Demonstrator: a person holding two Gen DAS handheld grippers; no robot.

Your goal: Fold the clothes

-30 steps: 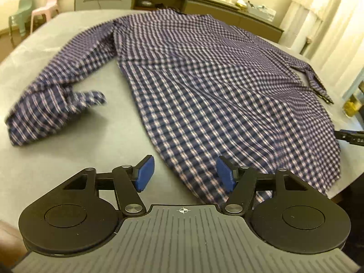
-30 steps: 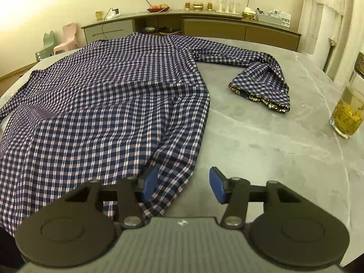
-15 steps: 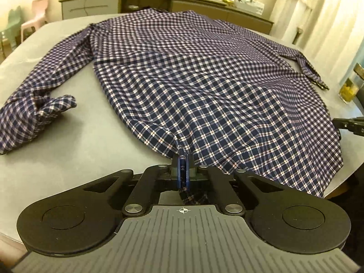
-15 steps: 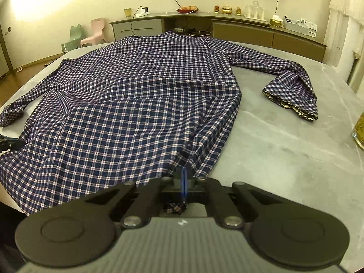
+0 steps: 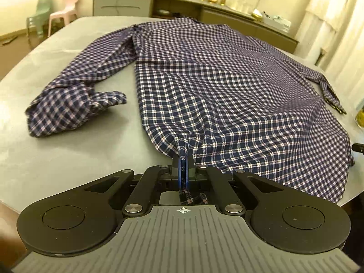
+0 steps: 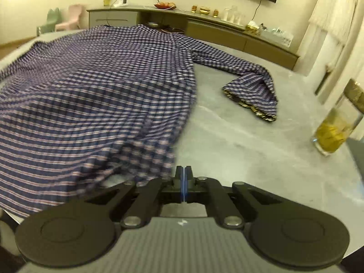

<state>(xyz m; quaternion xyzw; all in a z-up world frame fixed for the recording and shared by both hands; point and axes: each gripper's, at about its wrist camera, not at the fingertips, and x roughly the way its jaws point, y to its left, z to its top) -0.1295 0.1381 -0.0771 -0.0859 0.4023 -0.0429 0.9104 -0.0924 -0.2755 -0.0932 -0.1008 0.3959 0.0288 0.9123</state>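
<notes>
A blue checked shirt point(image 5: 227, 91) lies spread on the grey table point(image 5: 68, 159), collar at the far side. My left gripper point(image 5: 183, 170) is shut on the near hem at the shirt's left corner, and a scrap of cloth pokes out behind the pads. In the right wrist view the shirt point(image 6: 91, 91) is blurred, with its near right corner raised just left of my right gripper point(image 6: 183, 177). That gripper is shut, pads pressed together, and no cloth shows between them. The left sleeve point(image 5: 68, 104) is bunched; the right sleeve point(image 6: 250, 91) lies folded back.
A glass of yellow-green tea point(image 6: 334, 132) stands on the table's point(image 6: 250, 147) right side, near the edge. A long sideboard point(image 6: 204, 22) with small items runs along the far wall. Small plastic chairs point(image 5: 61, 6) stand beyond the table at the left.
Both grippers went from open to shut at the hem corners. The left still holds cloth and has lifted it a little; the right has shifted right and cloth no longer shows in its pads.
</notes>
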